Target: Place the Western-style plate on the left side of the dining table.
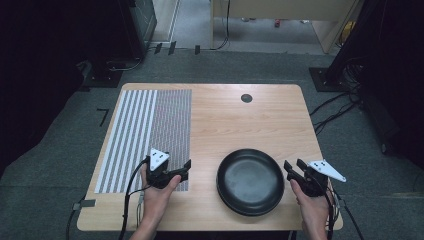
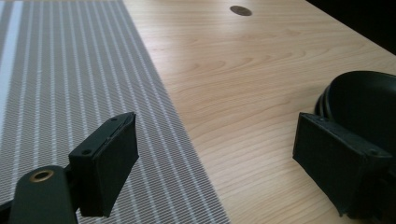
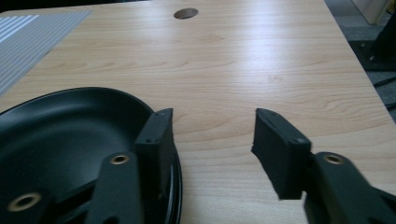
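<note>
A black plate lies on the wooden table near its front edge, seemingly on top of a second one. My left gripper hovers at the striped mat's right edge, left of the plate, pointing toward it. Its jaws are open in the left gripper view, with bare table and mat between them and the plate beyond the right jaw. My right gripper is just right of the plate. It is open, with its left jaw over the plate's rim and only wood in the gap.
A grey-and-white striped placemat covers the table's left part. A round cable hole sits near the far edge. Cables and dark stands line the carpeted floor around the table.
</note>
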Demonstrator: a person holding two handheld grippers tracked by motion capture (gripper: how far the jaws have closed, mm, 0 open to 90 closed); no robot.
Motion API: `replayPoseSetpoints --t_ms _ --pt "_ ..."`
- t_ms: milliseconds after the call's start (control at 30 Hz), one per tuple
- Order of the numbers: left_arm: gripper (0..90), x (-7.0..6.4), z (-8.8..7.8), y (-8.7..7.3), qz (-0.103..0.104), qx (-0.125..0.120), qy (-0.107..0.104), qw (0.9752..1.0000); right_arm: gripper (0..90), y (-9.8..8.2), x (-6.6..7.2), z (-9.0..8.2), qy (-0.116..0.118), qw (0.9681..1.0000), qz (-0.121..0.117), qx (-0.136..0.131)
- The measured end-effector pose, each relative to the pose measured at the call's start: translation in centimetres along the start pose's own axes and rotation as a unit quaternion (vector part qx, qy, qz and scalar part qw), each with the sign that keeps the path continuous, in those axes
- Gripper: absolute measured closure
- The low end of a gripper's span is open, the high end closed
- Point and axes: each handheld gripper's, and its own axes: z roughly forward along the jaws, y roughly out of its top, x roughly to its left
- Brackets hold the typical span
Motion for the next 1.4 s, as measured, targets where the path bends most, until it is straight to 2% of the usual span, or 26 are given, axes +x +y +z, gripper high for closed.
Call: replayPoseSetpoints --t_ms 33,67,100,167,200,233,267,300,333,367,400,433,500,600,733,800,833,867,933,967,1000,1133,1167,1200,1233,1400 --pt "14.0 -0.6 0.3 0.0 0.007 -0.001 -0.008 0.9999 54.8 -0.3 0.0 0.0 -0.002 1.0000 0.001 -0.005" --pt "14.2 -0.6 0.3 0.0 0.007 -0.001 -0.008 0.9999 56.1 -0.6 0.0 0.0 0.005 0.9999 0.009 -0.008" --pt "15.0 -1.1 0.6 -0.2 0.015 0.001 -0.014 0.9998 57.2 -0.8 -0.1 0.0 0.020 0.9995 0.023 -0.010" --pt "17.6 -1.7 0.9 -0.5 0.012 0.004 -0.020 0.9997 61.0 -1.4 -0.4 0.3 0.060 0.9961 0.065 -0.001" --pt "22.0 -1.7 0.9 -0.5 0.012 0.004 -0.020 0.9997 61.0 -1.4 -0.4 0.3 0.060 0.9961 0.065 -0.001" --pt "24.5 -2.0 1.0 -0.6 0.011 0.004 -0.020 0.9997 64.5 -1.9 -0.6 0.4 0.069 0.9940 0.084 0.014" --pt "24.5 -2.3 1.1 -0.8 0.010 0.005 -0.026 0.9996 64.5 -1.9 -0.6 0.4 0.069 0.9940 0.084 0.014" --pt "25.2 -2.6 1.2 -0.9 0.010 0.007 -0.035 0.9993 68.2 -2.0 -0.6 0.5 0.070 0.9936 0.088 0.015" --pt "28.5 -3.3 1.4 -1.2 0.012 0.011 -0.047 0.9988 73.4 -2.2 -0.6 0.5 0.091 0.9902 0.104 0.017" --pt "30.3 -3.6 1.5 -1.3 0.013 0.014 -0.052 0.9985 74.5 -2.3 -0.5 0.6 0.106 0.9876 0.115 0.014" --pt "31.2 -3.6 1.5 -1.3 0.013 0.014 -0.052 0.9985 75.0 -2.5 -0.5 0.6 0.111 0.9863 0.122 0.009" --pt "33.1 -4.2 1.7 -1.6 0.010 0.018 -0.063 0.9978 75.1 -2.6 -0.5 0.6 0.108 0.9863 0.125 0.007" --pt "34.4 -4.4 1.8 -1.7 0.008 0.022 -0.070 0.9973 75.1 -2.7 -0.5 0.6 0.103 0.9865 0.127 0.005" --pt "39.7 -5.2 2.2 -2.1 0.012 0.037 -0.090 0.9952 78.3 -2.9 -0.6 0.6 0.096 0.9859 0.135 0.020" --pt "44.7 -5.9 2.7 -2.7 0.019 0.050 -0.100 0.9936 80.2 -3.0 -0.5 0.6 0.095 0.9856 0.136 0.033" --pt "48.9 -6.0 2.8 -2.8 0.015 0.049 -0.103 0.9933 80.9 -3.0 -0.5 0.6 0.094 0.9856 0.136 0.034" --pt "48.3 -6.1 2.8 -2.8 0.005 0.049 -0.117 0.9920 81.5 -3.1 -0.5 0.7 0.094 0.9849 0.140 0.037" --pt "48.5 -6.2 2.9 -2.9 0.006 0.050 -0.123 0.9911 81.6 -3.1 -0.6 0.7 0.096 0.9840 0.146 0.037" --pt "48.6 -6.5 2.8 -3.0 0.011 0.051 -0.126 0.9907 81.6 -3.2 -0.7 0.7 0.100 0.9817 0.158 0.035" --pt "49.2 -6.5 2.8 -3.0 0.011 0.051 -0.126 0.9907 81.6 -3.2 -0.7 0.7 0.100 0.9817 0.158 0.035" --pt "50.2 -6.8 3.0 -3.3 0.009 0.058 -0.134 0.9893 81.9 -3.3 -0.8 0.7 0.103 0.9806 0.164 0.033" --pt "54.9 -7.3 3.3 -3.7 0.003 0.070 -0.142 0.9874 84.1 -3.3 -0.8 0.6 0.098 0.9808 0.165 0.034" --pt "55.9 -7.5 3.4 -3.8 0.001 0.077 -0.150 0.9856 84.5 -3.3 -0.7 0.6 0.097 0.9810 0.165 0.035" --pt "57.6 -7.5 3.4 -3.8 0.001 0.077 -0.150 0.9856 84.5 -3.3 -0.7 0.6 0.097 0.9810 0.165 0.035" --pt "59.1 -7.6 3.5 -3.8 -0.001 0.083 -0.155 0.9845 84.7 -3.3 -0.7 0.5 0.098 0.9805 0.166 0.039" --pt "63.1 -7.4 3.5 -3.6 -0.014 0.089 -0.159 0.9832 85.4 -3.2 -0.6 0.4 0.097 0.9787 0.174 0.049"
